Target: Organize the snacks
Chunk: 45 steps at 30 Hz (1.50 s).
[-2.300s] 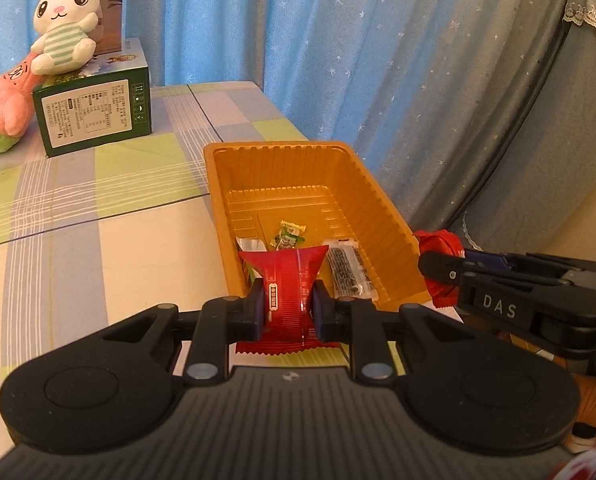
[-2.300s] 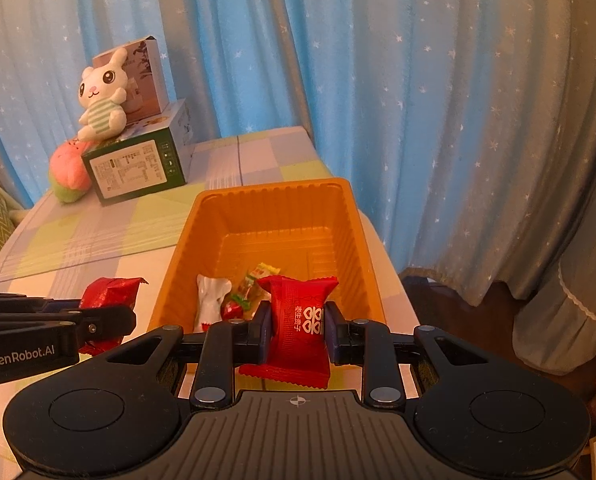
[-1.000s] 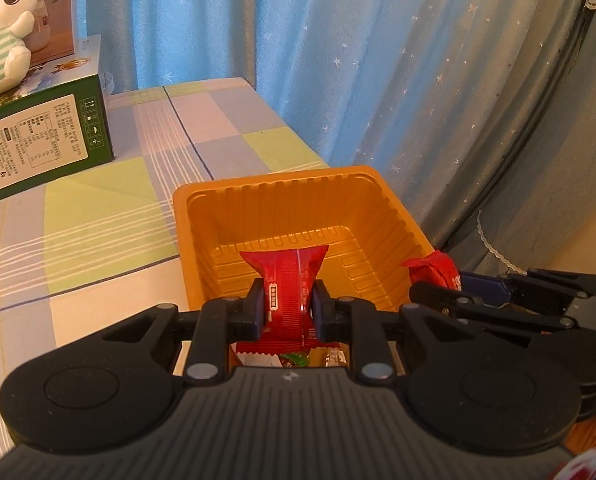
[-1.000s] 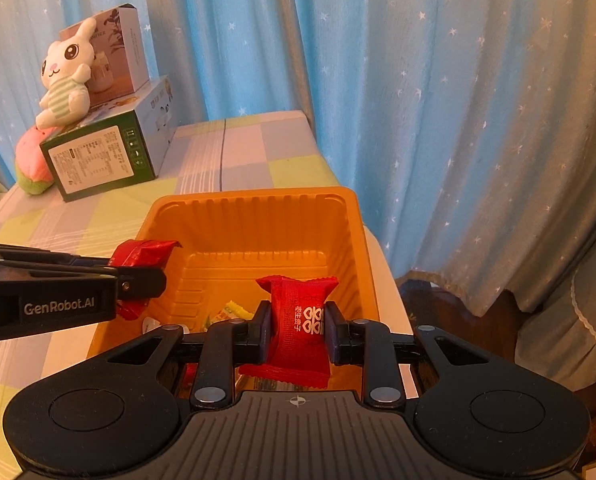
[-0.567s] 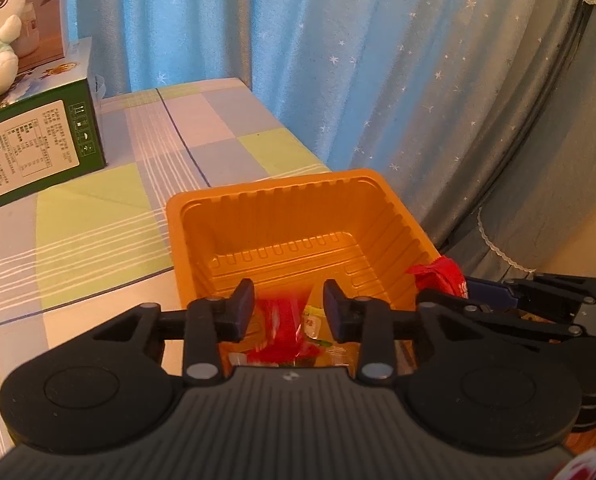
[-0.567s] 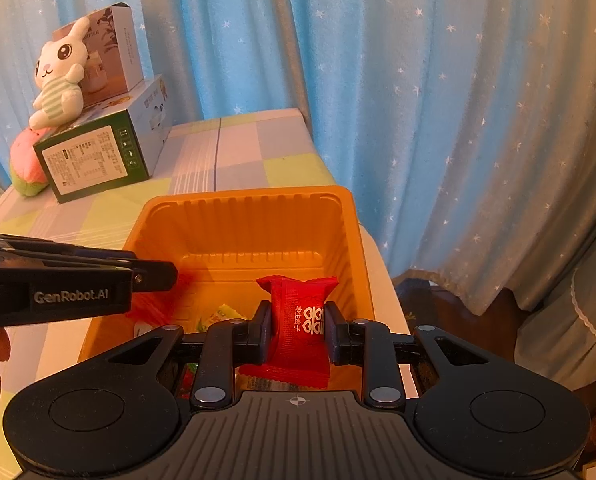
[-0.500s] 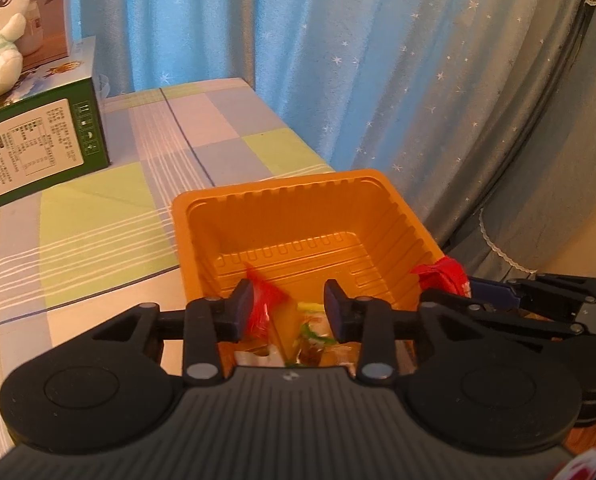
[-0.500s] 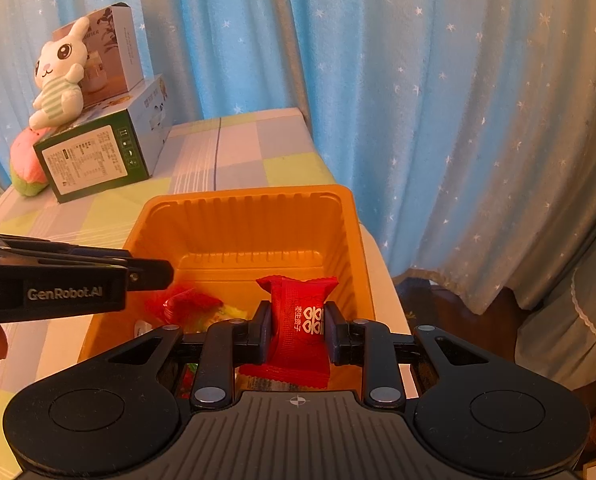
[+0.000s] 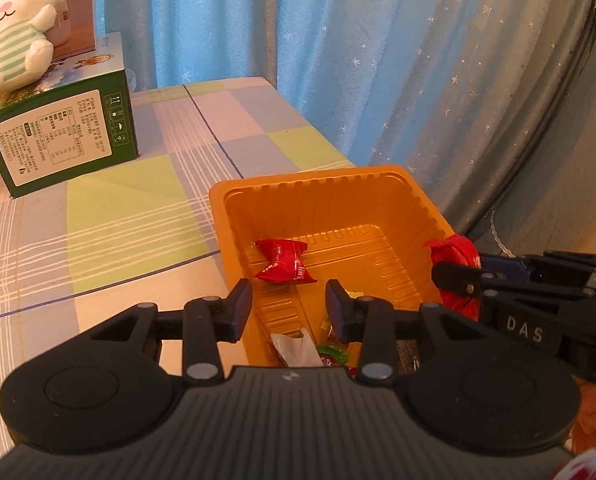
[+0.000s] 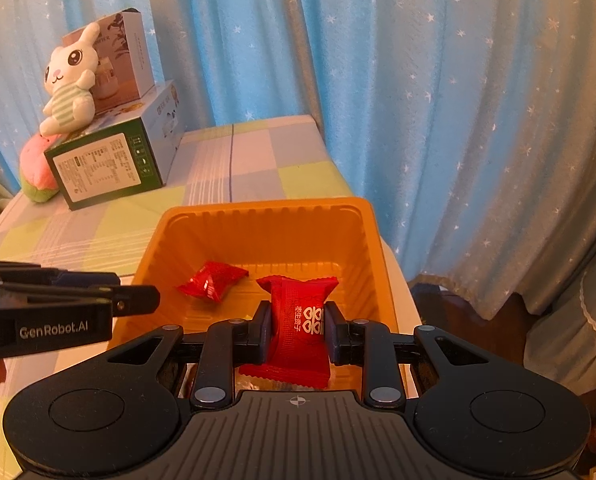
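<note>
An orange tray [image 9: 310, 178] [image 10: 258, 206] sits at the right end of the checked table. A red snack packet [image 9: 284, 260] [image 10: 212, 280] lies loose on the tray floor, just beyond my left gripper [image 9: 288, 300], which hangs open over the tray's near left part with nothing between its fingers. My right gripper [image 10: 298, 320] is shut on a second red packet [image 10: 300, 320] with white characters, held upright above the tray's right side. In the left wrist view that held packet [image 9: 454, 248] shows at the tray's right wall. A white wrapper [image 9: 294, 346] and other snacks lie at the tray's near end.
A green box [image 9: 62, 136] [image 10: 110, 164] stands at the back left with a bunny plush [image 9: 14, 28] [image 10: 70, 76] on it and a pink plush [image 10: 38, 168] beside it. Blue star curtains hang behind; the table ends just right of the tray.
My left gripper opened and its red packet dropped onto the tray floor, where it now lies still. The right gripper kept its packet and barely moved.
</note>
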Tool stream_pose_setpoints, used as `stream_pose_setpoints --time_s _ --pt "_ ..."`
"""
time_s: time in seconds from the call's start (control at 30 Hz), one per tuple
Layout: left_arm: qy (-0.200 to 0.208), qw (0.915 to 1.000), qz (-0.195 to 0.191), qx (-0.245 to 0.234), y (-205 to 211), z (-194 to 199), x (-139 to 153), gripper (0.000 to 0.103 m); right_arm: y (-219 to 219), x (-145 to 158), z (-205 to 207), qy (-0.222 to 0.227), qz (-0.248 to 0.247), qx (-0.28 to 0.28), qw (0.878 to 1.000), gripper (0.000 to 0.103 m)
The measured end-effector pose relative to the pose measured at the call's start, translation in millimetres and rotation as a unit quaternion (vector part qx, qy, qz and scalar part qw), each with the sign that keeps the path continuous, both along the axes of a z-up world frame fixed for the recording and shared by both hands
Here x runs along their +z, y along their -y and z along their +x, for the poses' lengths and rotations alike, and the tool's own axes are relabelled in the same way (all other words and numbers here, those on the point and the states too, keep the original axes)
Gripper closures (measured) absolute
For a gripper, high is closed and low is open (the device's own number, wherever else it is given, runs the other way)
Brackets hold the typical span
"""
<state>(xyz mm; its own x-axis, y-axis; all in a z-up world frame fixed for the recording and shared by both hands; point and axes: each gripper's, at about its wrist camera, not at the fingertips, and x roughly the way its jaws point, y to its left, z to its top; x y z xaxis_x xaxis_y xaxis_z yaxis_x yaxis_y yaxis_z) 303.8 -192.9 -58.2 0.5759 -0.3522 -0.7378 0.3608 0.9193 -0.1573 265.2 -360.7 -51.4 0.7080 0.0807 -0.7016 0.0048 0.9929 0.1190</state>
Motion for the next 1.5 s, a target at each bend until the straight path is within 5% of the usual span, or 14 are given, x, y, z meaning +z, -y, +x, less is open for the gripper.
stream_pose_setpoints --time_s 0.47,0.57,0.63,0.67,0.83,1.07,1.5 --pt "0.001 0.9999 0.003 0.01 -14 -2 -2 0.065 -5 4 15 0.01 0.013 0.006 1.0 0.075" --pt "0.002 0.9998 0.007 0.017 -18 -3 -4 0.053 -3 3 17 0.013 0.027 0.004 1.0 0.074" --pt "0.005 0.9996 0.013 0.023 -21 -5 -4 0.042 -1 3 16 0.017 0.031 -0.006 0.999 0.047" --pt "0.007 0.9995 0.016 0.024 -23 -7 -5 0.036 0 4 14 0.021 0.036 -0.009 0.999 0.044" --pt "0.01 0.9993 0.021 0.031 -33 -16 -5 0.022 6 7 4 0.02 0.042 -0.019 0.999 0.043" --pt "0.012 0.9988 0.011 0.045 -51 -42 5 0.001 10 17 -29 0.016 0.056 -0.031 0.998 0.043" --pt "0.027 0.9968 -0.005 0.076 -77 -141 47 0.0 -5 61 -130 0.014 0.064 -0.042 0.997 0.035"
